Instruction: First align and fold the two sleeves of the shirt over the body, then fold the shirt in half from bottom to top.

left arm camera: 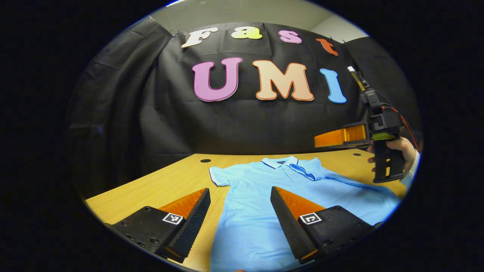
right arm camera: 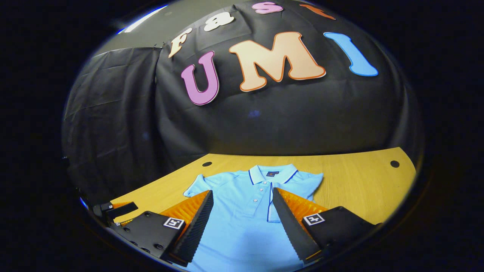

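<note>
Nearest in the left gripper view: left gripper, jaws spread wide, gripping nothing, poised above the lower body of the light blue shirt. Spread flat on the wooden table, collar toward the far wall. Left sleeve out flat; right sleeve folded over the chest. Farther right, above the table's edge, right gripper in a hand. In the right gripper view: right gripper parted wide, empty, above the shirt, collar beyond.
</note>
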`<state>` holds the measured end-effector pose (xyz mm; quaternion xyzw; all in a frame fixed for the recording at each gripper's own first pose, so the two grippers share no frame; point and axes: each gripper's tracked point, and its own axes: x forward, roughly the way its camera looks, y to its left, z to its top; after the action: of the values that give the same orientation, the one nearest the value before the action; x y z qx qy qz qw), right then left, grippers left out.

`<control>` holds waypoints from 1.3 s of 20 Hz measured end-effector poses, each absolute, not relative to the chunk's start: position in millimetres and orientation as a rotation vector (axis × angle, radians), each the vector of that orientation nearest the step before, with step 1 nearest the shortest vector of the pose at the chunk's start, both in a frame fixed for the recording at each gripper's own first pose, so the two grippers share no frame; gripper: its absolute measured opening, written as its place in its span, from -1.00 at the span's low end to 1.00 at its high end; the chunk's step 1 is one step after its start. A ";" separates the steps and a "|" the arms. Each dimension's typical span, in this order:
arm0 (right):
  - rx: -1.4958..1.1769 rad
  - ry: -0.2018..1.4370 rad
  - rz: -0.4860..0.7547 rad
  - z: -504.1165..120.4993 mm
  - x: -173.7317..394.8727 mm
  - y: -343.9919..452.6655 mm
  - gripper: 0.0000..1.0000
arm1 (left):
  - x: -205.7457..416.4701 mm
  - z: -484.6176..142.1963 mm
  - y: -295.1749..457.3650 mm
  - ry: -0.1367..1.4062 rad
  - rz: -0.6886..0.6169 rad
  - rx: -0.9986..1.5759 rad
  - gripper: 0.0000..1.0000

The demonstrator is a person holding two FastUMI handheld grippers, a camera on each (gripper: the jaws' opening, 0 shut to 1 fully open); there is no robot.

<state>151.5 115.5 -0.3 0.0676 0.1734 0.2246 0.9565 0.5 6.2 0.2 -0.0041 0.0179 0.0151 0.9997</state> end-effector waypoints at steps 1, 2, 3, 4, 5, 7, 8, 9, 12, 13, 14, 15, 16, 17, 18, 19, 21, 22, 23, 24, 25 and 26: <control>0.140 0.335 0.448 3.8 141.3 108.4 0.96 | -0.9 5.2 5.9 0.033 0.022 -0.013 0.92; 0.138 0.320 0.441 5.3 130.0 100.3 0.96 | -0.3 10.7 6.9 0.033 0.018 -0.017 0.90; 0.133 0.305 0.429 7.7 119.8 91.3 0.96 | 2.7 16.3 9.0 0.036 0.012 -0.022 0.91; 0.120 0.289 0.410 9.1 108.4 79.9 0.96 | 6.1 24.0 10.9 0.036 0.001 -0.033 0.90; 0.105 0.271 0.395 9.8 99.4 70.1 0.96 | 10.0 29.8 12.0 0.041 -0.012 -0.048 0.90; 0.079 0.253 0.361 8.7 81.8 52.3 0.95 | 19.4 40.3 20.2 0.055 -0.026 -0.069 0.90; 0.070 0.250 0.342 5.9 74.1 43.4 0.95 | 25.7 44.7 24.2 0.065 -0.034 -0.076 0.90; 0.064 0.250 0.322 4.1 67.3 34.1 0.96 | 32.7 48.5 27.1 0.079 -0.048 -0.087 0.90; 0.055 0.252 0.280 -1.5 45.9 12.2 0.96 | 60.7 51.3 35.4 0.147 -0.103 -0.168 0.89; 0.040 0.244 0.264 -2.6 40.8 3.4 0.95 | 71.1 47.1 39.3 0.181 -0.115 -0.201 0.90; 0.027 0.241 0.241 -6.2 36.6 -6.0 0.95 | 82.8 44.1 43.9 0.212 -0.119 -0.231 0.90; 0.011 0.234 0.216 -8.9 31.8 -16.1 0.95 | 93.4 39.8 50.5 0.245 -0.119 -0.244 0.90; 0.002 0.229 0.199 -12.1 29.2 -21.3 0.96 | 104.5 31.3 59.8 0.288 -0.106 -0.243 0.91; -0.003 0.227 0.183 -13.3 26.5 -27.0 0.95 | 115.8 23.6 68.3 0.319 -0.096 -0.245 0.90; -0.002 0.228 0.174 -14.7 22.5 -30.3 0.96 | 126.2 16.9 74.6 0.350 -0.091 -0.253 0.90; 0.000 0.229 0.168 -15.4 19.9 -32.4 0.89 | 137.6 8.6 81.3 0.379 -0.085 -0.258 0.91; -0.002 0.224 0.155 -14.6 17.2 -38.3 0.96 | 160.0 -4.2 91.1 0.422 -0.072 -0.262 0.90; -0.009 0.221 0.147 -15.0 15.8 -41.1 0.96 | 171.8 -9.6 96.6 0.442 -0.061 -0.251 0.89; -0.016 0.219 0.138 -15.0 14.8 -43.2 0.96 | 184.0 -17.8 101.2 0.465 -0.053 -0.238 0.89; -0.021 0.218 0.131 -16.0 12.1 -45.2 0.96 | 194.6 -25.1 105.7 0.488 -0.039 -0.229 0.87; -0.022 0.217 0.125 -14.8 10.1 -47.3 0.96 | 202.3 -32.4 106.8 0.512 -0.035 -0.221 0.87; -0.022 0.217 0.120 -14.7 8.8 -48.3 0.96 | 210.2 -39.3 108.2 0.535 -0.027 -0.211 0.87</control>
<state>8.8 -48.3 -14.7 -0.0108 0.1083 0.0600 0.9923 210.2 108.2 -39.3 -0.1042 0.2636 -0.0135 0.9589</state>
